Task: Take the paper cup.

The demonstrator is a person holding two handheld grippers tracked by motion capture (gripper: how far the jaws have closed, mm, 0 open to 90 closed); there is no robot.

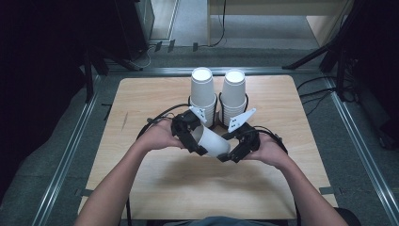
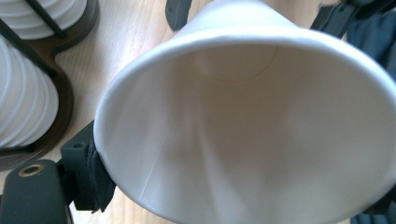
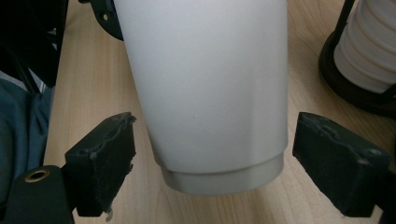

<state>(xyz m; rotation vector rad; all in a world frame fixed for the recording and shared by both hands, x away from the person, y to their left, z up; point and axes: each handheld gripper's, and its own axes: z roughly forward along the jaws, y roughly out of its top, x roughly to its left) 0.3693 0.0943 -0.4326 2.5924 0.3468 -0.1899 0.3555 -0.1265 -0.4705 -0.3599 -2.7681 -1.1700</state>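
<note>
I have the wooden table spread under both arms, with 2 stacks of white paper cups at its far edge: the left stack and the right stack, each standing in a dark wire holder and sitting just beside each other. Near of those stacks, above the middle of the table, I hold a single paper cup tipped on its side, base toward the right and open mouth toward the left. My left gripper is grasping that cup at the rim; in the left gripper view the cup's open mouth looms large, and a black pad presses against its outer wall at the lower left. My right gripper sits at the cup's base end, released: in the right gripper view the jaws stand wide on either side of the cup, with a clear gap of table between each pad and the cup's wall, so they are apart from it. The cup's base ring hangs just above the wood there.
</note>
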